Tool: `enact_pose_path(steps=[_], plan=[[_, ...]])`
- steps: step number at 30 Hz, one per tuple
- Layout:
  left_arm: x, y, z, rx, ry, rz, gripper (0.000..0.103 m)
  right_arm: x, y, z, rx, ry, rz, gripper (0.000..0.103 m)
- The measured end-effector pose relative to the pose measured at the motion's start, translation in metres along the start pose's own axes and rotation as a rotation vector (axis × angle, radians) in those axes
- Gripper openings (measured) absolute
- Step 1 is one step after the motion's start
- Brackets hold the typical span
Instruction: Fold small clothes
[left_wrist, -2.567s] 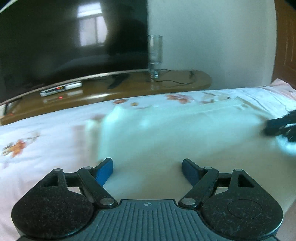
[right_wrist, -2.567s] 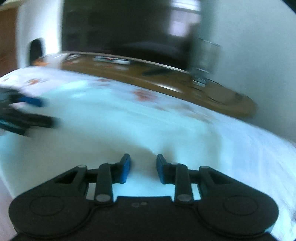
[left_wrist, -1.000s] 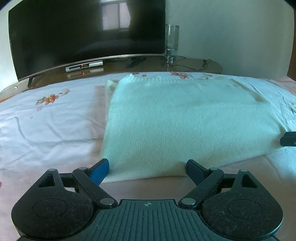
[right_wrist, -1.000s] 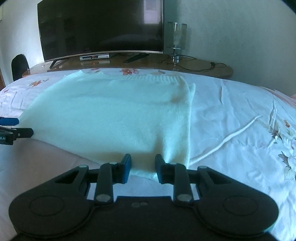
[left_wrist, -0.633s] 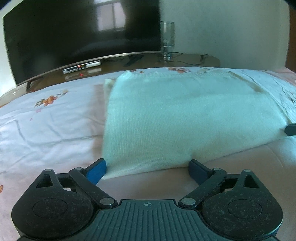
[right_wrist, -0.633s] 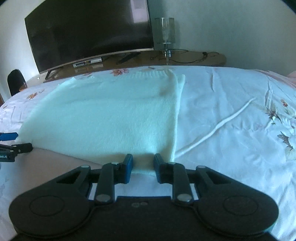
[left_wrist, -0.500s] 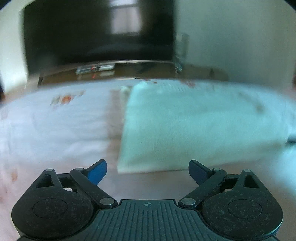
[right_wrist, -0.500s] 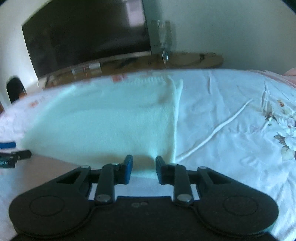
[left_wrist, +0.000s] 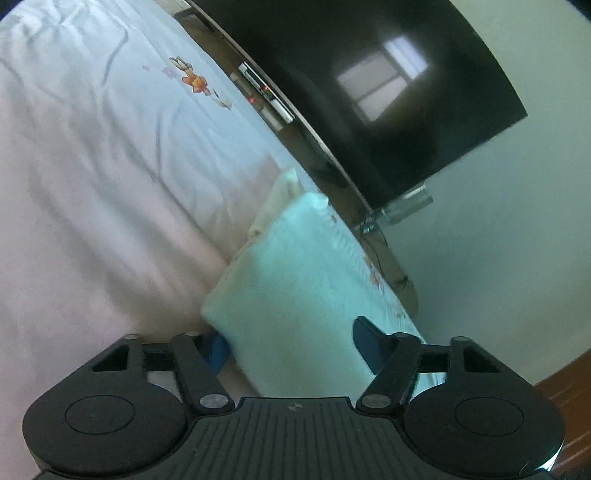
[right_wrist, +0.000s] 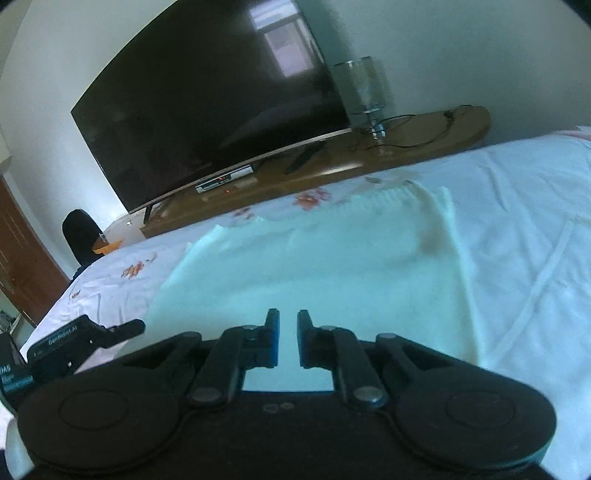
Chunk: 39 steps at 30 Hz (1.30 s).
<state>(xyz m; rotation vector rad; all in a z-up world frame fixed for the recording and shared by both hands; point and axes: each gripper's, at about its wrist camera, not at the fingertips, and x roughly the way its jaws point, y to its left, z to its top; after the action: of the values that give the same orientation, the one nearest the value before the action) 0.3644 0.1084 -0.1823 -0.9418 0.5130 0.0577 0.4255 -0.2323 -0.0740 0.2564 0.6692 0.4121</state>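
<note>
Showing only in right wrist view: left hand-held gripper (right_wrist: 125, 328) beside sweater (right_wrist: 332, 266).

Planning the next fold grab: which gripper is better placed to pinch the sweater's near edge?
Left, probably. The left gripper is open, its fingers straddling the near corner of the pale sweater. The right gripper has its fingers close together over the sweater's middle, away from any edge.
</note>
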Motion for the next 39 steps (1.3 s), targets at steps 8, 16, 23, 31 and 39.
enact_pose_path(steps=[8, 16, 23, 31, 39], plan=[[0.02, 0.022, 0.012, -0.078, 0.006, -0.017, 0.011, 0.064, 0.005, 0.016, 0.035, 0.034, 0.053, 0.003], [0.015, 0.0, 0.026, 0.083, 0.023, -0.038, 0.008, 0.104, 0.006, 0.003, 0.028, 0.138, 0.015, 0.0], [0.026, -0.06, 0.043, 0.32, 0.094, -0.064, 0.008, 0.104, 0.004, 0.001, 0.046, 0.146, 0.004, 0.0], [0.042, -0.157, 0.013, 0.586, 0.217, -0.192, 0.008, 0.059, -0.034, 0.008, 0.215, 0.01, -0.013, 0.006], [0.103, -0.206, -0.079, 0.681, 0.472, -0.225, 0.009, -0.038, -0.115, 0.008, 0.395, -0.207, -0.136, 0.015]])
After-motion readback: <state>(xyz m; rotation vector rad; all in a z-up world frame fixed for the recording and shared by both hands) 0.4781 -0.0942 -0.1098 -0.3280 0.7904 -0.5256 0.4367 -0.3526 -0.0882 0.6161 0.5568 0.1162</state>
